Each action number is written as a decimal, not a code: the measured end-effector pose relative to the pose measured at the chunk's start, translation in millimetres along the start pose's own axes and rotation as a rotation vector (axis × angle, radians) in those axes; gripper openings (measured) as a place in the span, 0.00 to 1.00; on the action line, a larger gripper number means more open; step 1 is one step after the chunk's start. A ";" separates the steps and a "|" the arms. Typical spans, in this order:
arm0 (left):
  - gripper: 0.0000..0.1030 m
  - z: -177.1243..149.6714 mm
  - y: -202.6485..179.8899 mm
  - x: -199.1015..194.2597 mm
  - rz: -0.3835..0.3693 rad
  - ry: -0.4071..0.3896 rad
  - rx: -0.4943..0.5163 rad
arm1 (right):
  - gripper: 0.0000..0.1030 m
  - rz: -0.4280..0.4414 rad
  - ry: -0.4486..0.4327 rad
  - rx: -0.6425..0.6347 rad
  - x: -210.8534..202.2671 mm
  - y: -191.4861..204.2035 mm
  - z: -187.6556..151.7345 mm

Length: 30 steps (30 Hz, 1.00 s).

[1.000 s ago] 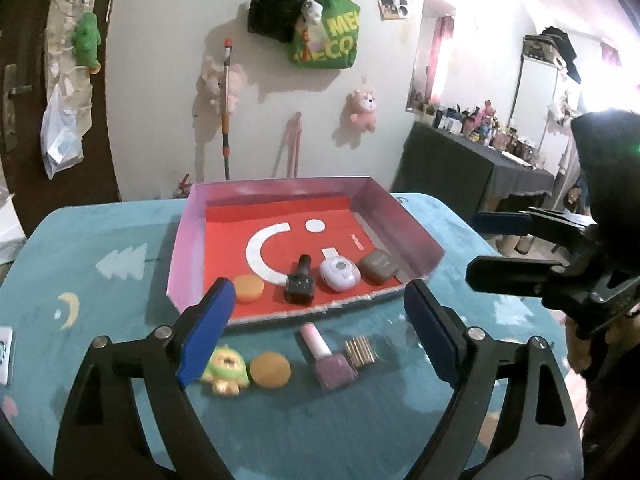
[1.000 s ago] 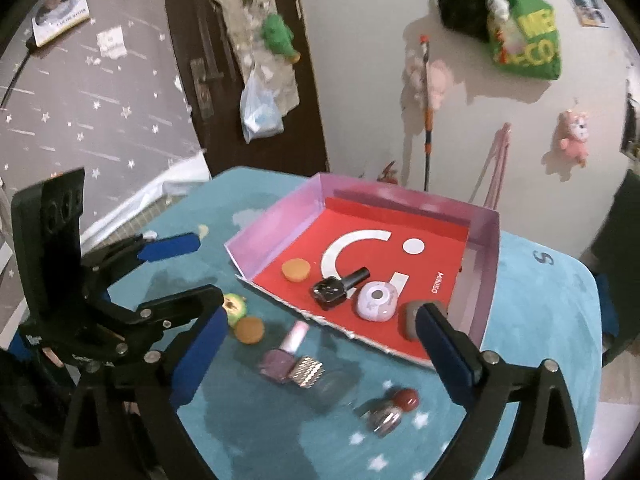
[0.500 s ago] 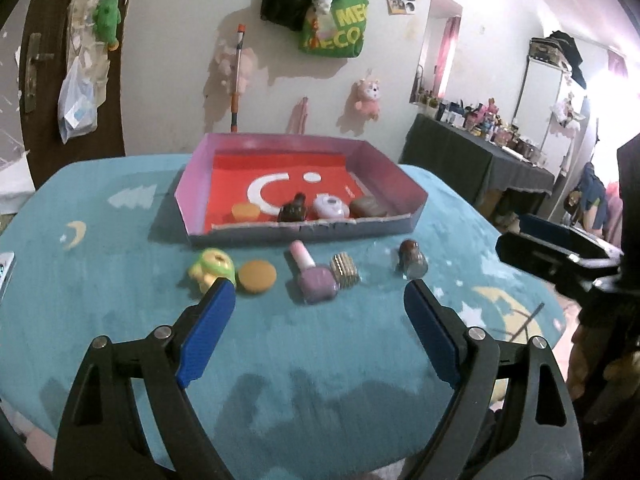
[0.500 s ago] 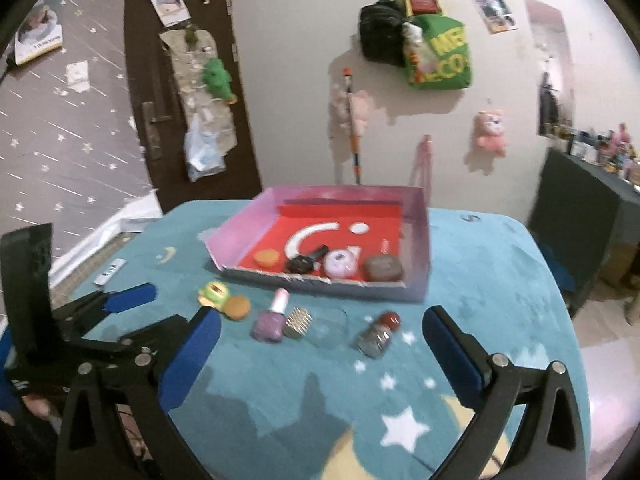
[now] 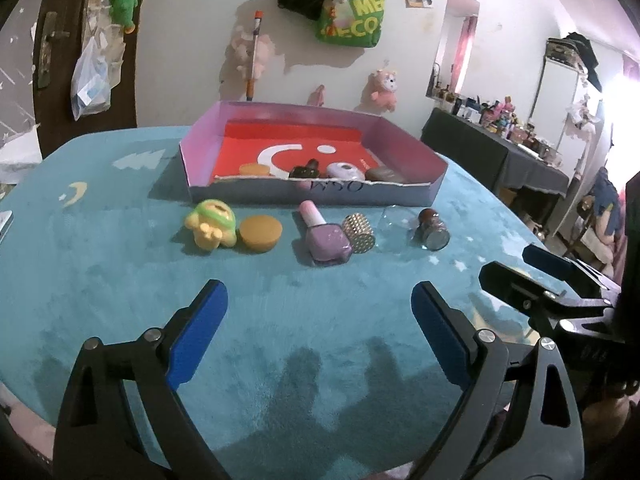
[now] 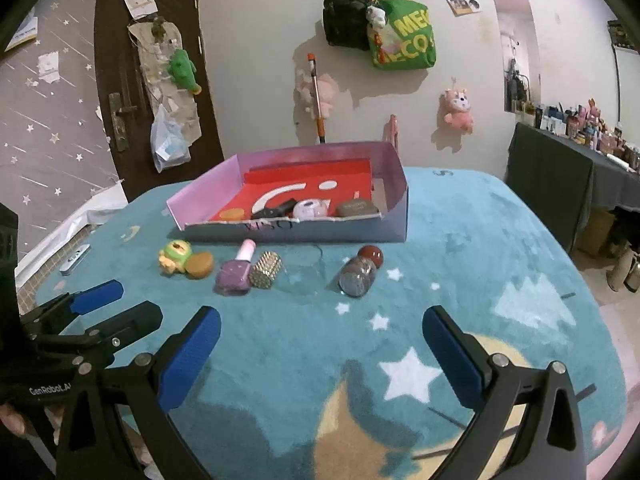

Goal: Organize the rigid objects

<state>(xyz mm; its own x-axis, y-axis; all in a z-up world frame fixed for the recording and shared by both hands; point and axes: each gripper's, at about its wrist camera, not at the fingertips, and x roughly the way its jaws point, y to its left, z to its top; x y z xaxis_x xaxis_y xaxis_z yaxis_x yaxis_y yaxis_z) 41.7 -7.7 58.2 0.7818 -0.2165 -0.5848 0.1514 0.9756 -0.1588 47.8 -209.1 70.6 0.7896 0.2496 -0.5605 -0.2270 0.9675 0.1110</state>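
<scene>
A pink-walled box with a red floor holds several small items. In front of it on the teal cloth lie a yellow-green toy, an orange lid, a purple nail polish bottle, a studded gold cylinder, a clear cup and a red-capped bottle. My left gripper hovers over the near cloth, its jaws opening with nothing between them. My right gripper is open and empty, nearer the table's right side.
The round table's edge curves close below the left gripper. A white remote lies at the far left. Bags and plush toys hang on the wall behind. A dark cluttered side table stands to the right.
Both grippers have pulled back from the box and sunk lower, so the loose items now sit farther ahead. The left jaws stand a little wider.
</scene>
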 end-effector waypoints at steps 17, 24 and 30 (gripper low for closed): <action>0.91 -7.2 3.4 13.2 0.014 0.040 -0.013 | 1.00 -0.005 0.049 0.020 17.9 -3.7 -16.8; 0.91 -7.6 2.3 14.5 0.013 0.043 -0.010 | 1.00 -0.001 0.053 0.029 19.7 -5.2 -17.0; 0.91 -7.9 2.0 15.0 0.014 0.044 -0.009 | 1.00 -0.001 0.051 0.032 20.2 -7.1 -17.3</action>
<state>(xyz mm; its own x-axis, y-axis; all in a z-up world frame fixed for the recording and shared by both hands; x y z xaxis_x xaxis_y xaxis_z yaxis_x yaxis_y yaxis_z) 49.0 -9.3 42.8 0.7563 -0.2040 -0.6216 0.1348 0.9783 -0.1571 55.5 -211.7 44.3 0.7598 0.2470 -0.6014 -0.2073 0.9688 0.1360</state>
